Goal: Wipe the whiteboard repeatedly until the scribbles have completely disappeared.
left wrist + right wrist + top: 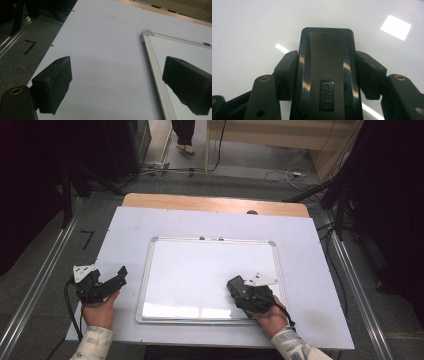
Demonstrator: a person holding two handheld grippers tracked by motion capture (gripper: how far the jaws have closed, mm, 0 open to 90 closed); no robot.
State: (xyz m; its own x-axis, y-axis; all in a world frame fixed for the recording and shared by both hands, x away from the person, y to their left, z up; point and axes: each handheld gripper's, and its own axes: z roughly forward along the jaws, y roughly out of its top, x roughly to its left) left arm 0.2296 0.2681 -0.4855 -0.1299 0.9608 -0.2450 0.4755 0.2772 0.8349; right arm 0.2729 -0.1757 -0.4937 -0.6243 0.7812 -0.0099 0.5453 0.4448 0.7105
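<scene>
Here, right gripper (325, 75) clamps a black whiteboard eraser (327, 72), pads pressed on both its long sides; eraser lies flat on the whiteboard (200, 270), near the board's lower right corner. Left gripper (117, 85) stands off the board's left edge above the pale table cover (320, 285), jaws spread wide, nothing between them. Farther off: wooden table edge (210, 202), then cables (295, 175) on the floor.
</scene>
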